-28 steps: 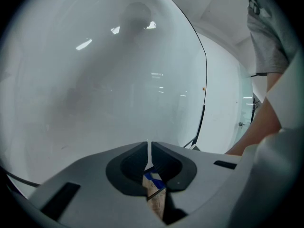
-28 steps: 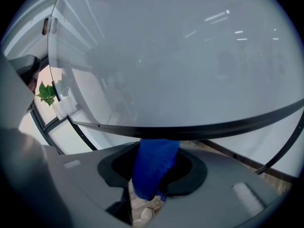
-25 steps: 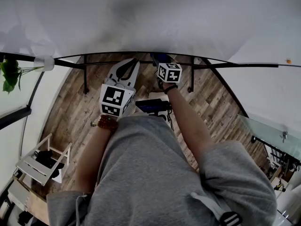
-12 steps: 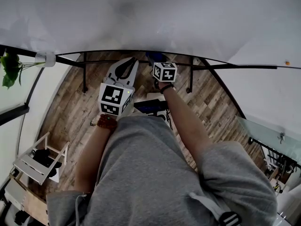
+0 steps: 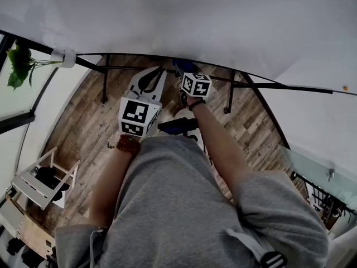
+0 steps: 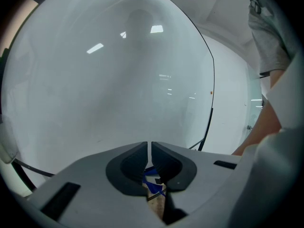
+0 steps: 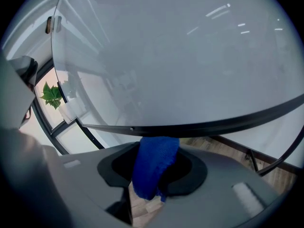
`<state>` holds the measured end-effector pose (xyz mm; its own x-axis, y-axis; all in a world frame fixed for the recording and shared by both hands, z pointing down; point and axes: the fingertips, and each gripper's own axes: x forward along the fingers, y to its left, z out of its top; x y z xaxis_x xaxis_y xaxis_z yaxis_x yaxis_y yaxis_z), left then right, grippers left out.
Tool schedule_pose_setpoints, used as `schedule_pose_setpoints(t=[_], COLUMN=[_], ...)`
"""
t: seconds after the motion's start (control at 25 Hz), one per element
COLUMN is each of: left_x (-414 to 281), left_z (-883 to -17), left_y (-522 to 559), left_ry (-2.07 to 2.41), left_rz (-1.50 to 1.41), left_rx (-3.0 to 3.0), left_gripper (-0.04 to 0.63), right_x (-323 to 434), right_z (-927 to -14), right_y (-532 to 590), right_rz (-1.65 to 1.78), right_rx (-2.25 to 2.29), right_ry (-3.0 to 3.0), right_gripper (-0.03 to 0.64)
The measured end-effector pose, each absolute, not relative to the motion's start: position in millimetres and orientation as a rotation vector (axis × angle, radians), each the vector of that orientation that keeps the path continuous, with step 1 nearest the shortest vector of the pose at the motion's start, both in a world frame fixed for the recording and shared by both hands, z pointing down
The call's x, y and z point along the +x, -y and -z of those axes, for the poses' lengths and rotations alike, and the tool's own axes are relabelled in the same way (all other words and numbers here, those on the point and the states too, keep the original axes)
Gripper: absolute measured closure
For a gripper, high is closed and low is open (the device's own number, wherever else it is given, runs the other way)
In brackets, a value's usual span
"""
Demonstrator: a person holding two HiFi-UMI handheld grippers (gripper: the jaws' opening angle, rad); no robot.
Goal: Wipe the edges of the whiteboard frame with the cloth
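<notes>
My right tongs (image 7: 154, 164) are clamped on the blue cloth (image 7: 153, 167). The cloth stands up between the two dark pads and a folded end of it hangs down below them. The top of the cloth reaches the black lower edge of the whiteboard frame (image 7: 223, 121) and seems to touch it there, near the place where a small screw sits in the frame. In the head view the right tongs (image 5: 182, 67) are raised up to this same black edge (image 5: 262, 83), with the cloth (image 5: 179, 65) as a small blue patch at their tip, and the white whiteboard (image 5: 195, 15) fills everything above. My left tongs (image 5: 154, 71) are held just beside the right ones, also pointing up to the lower edge of the frame, but I cannot tell if they touch it. In the left gripper view the left tongs (image 6: 148, 150) are closed together, only a thin slit is between them, and nothing is held in them. The board is large in front of them, with its black edge (image 6: 212, 80) at the right. Under the board I see a wooden floor (image 5: 89, 121), and a green plant (image 5: 19, 66) is far to the left, beyond the corner of the frame.
</notes>
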<state>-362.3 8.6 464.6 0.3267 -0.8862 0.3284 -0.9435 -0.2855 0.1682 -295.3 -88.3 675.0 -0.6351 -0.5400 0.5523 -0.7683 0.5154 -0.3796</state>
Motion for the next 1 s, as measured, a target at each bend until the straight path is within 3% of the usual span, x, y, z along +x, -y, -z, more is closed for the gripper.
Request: schedule_pose_setpoints(t=[0.4, 1.0], left_x=[-404, -482], left_z=[-453, -464], left_y=[-44, -33], left_ry=[1.778, 1.520], left_rz=[-0.184, -0.255], left_rx=[2.115, 2.306], left_gripper=[0.563, 0.563], right_x=[-315, -353], right_z=[-676, -672], right_y=[82, 72], right_rz=[-0.873, -0.828], right_rx=[1.101, 1.333], right_ry=[2.392, 2.293], right_gripper=[0.451, 0.451])
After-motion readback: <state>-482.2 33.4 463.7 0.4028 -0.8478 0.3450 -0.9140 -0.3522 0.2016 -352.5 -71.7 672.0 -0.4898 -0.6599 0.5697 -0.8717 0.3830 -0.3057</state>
